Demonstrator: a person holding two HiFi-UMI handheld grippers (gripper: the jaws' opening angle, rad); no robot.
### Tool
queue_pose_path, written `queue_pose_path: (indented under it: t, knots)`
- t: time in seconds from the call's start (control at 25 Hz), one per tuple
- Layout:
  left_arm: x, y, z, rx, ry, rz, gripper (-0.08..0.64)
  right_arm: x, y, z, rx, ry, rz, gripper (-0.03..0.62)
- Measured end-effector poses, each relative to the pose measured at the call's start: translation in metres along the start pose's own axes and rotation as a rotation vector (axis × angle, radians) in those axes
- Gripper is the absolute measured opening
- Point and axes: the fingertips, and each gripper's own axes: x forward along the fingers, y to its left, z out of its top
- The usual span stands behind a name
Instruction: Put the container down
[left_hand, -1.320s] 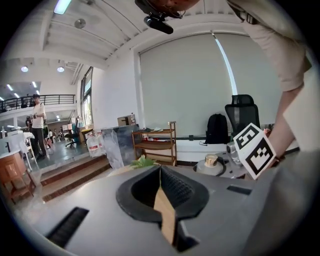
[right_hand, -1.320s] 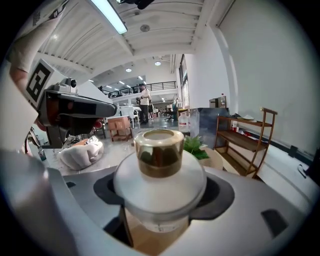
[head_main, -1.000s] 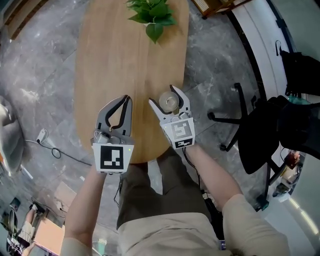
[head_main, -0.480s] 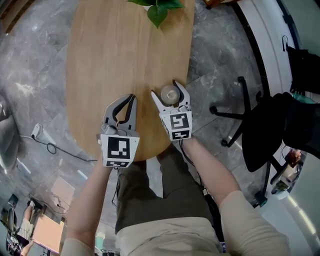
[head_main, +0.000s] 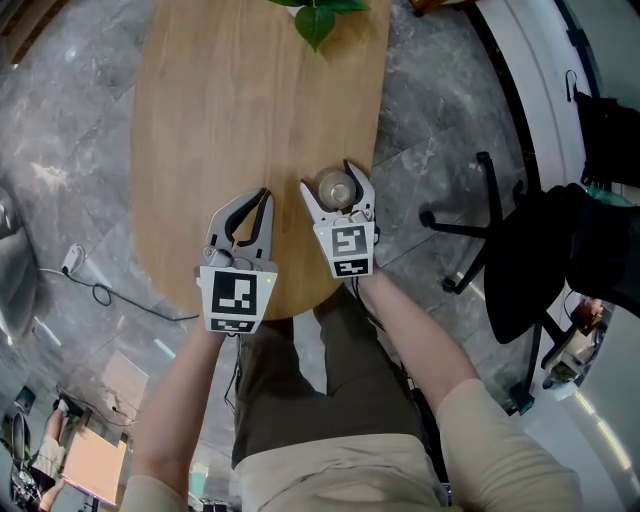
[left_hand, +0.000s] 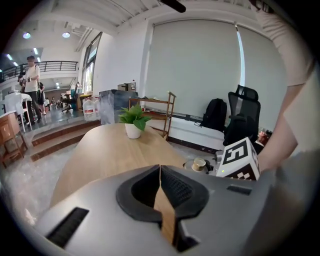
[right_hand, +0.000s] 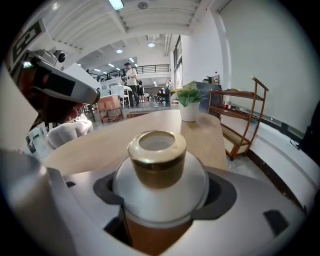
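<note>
Container (head_main: 338, 188) stands upright, clamped in the right gripper (head_main: 337, 183) over the near edge of the table (head_main: 230, 120), beside the closed, empty left gripper (head_main: 259, 200).

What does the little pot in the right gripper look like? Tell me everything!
The container is a small round pot with a smooth white body and a gold-coloured neck ring, open at the top. It stands upright, clamped between the jaws of the right gripper, over the wooden table near its right edge.

Wooden table (head_main: 230, 120), potted plant (left_hand: 133, 120), office chair (head_main: 528, 275)
</note>
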Motion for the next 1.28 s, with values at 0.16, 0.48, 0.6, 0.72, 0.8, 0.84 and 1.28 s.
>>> queue_pose_path:
  t: [0.16,0.48,0.6,0.72,0.8,0.84,1.28]
  knots:
    - [-0.004,-0.004,0.0,-0.026,0.015,0.001,0.008,-0.004,0.001,0.007,0.046,0.001,0.026,0.334]
    - [-0.03,-0.006,0.031,-0.022,0.015,0.008,0.008,-0.039,-0.004,0.049,0.075,-0.008,0.014,0.334]
    - [-0.049,-0.003,0.055,-0.024,0.0,0.017,0.008,-0.062,-0.01,0.076,0.114,-0.022,-0.009,0.333]
    - [-0.067,0.0,0.077,-0.027,-0.018,0.028,0.008,-0.085,-0.01,0.105,0.149,-0.028,0.013,0.333]
    - [-0.08,0.001,0.091,-0.027,-0.025,0.036,0.008,-0.103,-0.008,0.128,0.172,-0.031,0.026,0.333]
    - [-0.088,0.002,0.099,-0.026,-0.029,0.04,0.008,-0.113,-0.007,0.139,0.179,-0.035,0.025,0.331]
    - [-0.183,0.001,0.189,0.005,-0.111,0.065,0.008,-0.244,0.012,0.279,0.232,-0.2,0.012,0.118]
